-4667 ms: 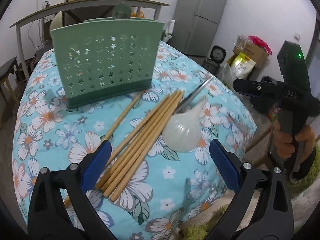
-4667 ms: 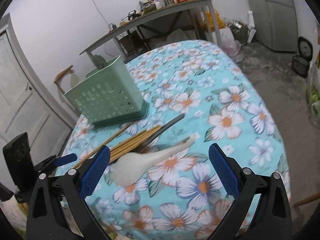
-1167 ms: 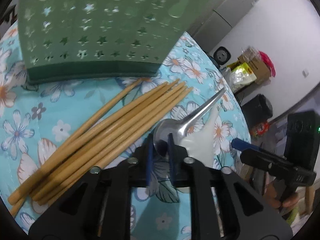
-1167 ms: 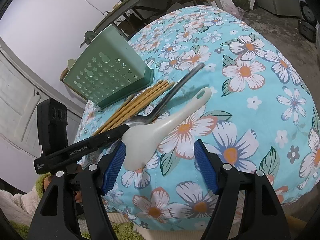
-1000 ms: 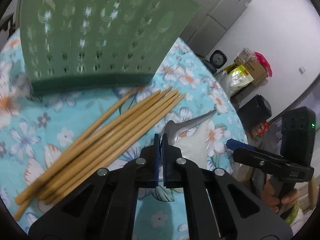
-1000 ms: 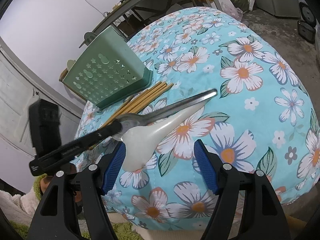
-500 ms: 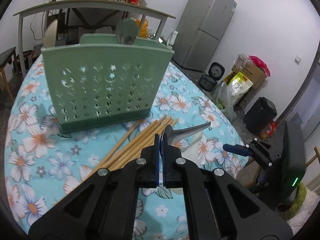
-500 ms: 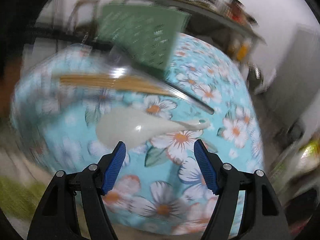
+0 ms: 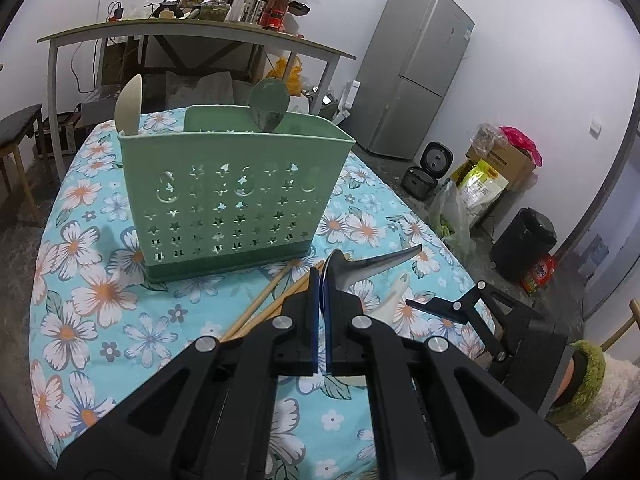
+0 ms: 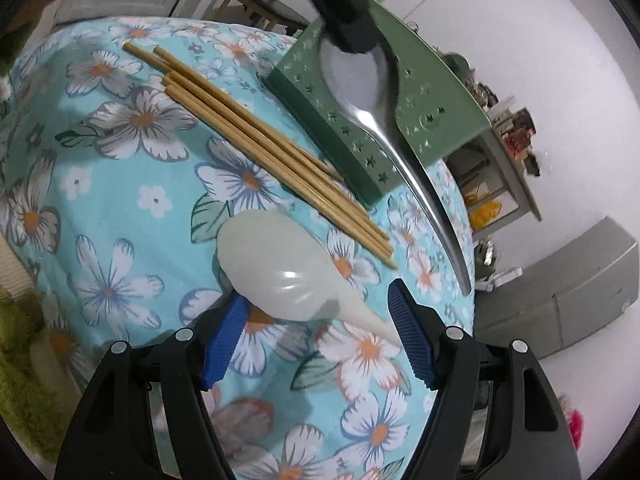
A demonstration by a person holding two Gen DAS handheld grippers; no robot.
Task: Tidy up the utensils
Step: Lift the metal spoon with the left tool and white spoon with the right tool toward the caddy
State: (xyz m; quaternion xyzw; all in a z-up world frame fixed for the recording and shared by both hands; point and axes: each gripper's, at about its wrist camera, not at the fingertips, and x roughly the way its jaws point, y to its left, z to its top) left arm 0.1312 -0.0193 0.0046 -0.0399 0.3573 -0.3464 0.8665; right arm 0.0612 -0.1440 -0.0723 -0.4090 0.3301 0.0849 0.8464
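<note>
Progress partial: green caddy [image 9: 236,196] stands on the flowered tablecloth [image 9: 80,280] with two utensils already upright in it, a cream paddle [image 9: 128,106] at its left corner and a green spoon [image 9: 269,105] near the middle. Metal spoon [image 10: 372,92] is off the table, its bowl pinched edge-on in the left gripper [image 9: 323,292], whose jaws are fully closed on it; handle sticks out to the right in the left wrist view, and the spoon hangs in front of the caddy, not over its mouth. By my reading this is mid-carry; it must get above the rim and be tipped handle-down or bowl-down into a compartment. Which compartment is free cannot be told from here. Left to do: white ladle spoon [image 10: 288,264] lying on the cloth, and the bamboo chopsticks [image 10: 256,136] bundled beside the caddy's base. Right gripper [image 10: 320,328] has its jaws wide apart, blue pads either side of the ladle's neck, not pressing on it; nothing held. Surroundings: shelf table [image 9: 192,32] loaded with bottles behind, grey fridge [image 9: 416,76], rice cooker [image 9: 438,160] and boxes on the floor, all well apart. Likely snag: chopsticks lie close along the caddy's foot, and the two grippers work near each other.
</note>
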